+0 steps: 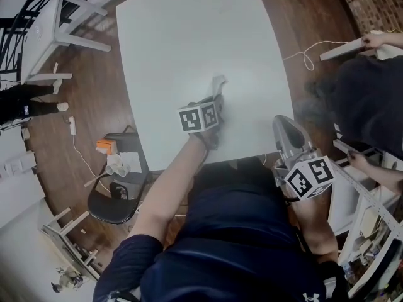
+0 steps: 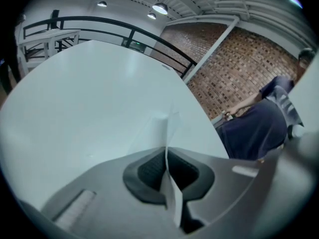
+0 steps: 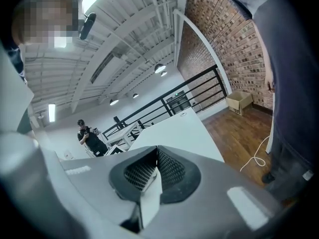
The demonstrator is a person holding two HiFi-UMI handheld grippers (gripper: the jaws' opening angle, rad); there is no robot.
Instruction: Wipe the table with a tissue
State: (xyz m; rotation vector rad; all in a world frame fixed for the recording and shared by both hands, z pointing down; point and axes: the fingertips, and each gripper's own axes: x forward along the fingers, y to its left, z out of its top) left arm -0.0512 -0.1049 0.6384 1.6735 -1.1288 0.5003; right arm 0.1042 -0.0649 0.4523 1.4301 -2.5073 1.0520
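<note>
Standing left of the counter: a black chair on the wooden floor, with an orange thing and a few white things on its seat, too small to name.
Left tool: held over the near half of the white counter, a little in from the near edge, aimed away from the person. In the left gripper view the left tool has its two dark pads pressed together, with a thin white sheet pinched between them.
Tissue: clamped in the left tool and sticking out past its tips. Its long axis runs along the tool's own line, pointing to the counter's far side. In the left gripper view the tissue stands edge-on and upright, with a pale flap spreading down and left onto the counter.
Tissue contact: the flap's lower edge seems to rest on the surface.
Right tool: held off the counter, just beside its near right corner, tilted upward. In the right gripper view the right tool has its pads meeting at the tips. A pale wedge shows lower between them, and I cannot tell what it is.
Right of the counter: a white cable looped on the floor, and a person in dark clothes, well apart from both tools.
</note>
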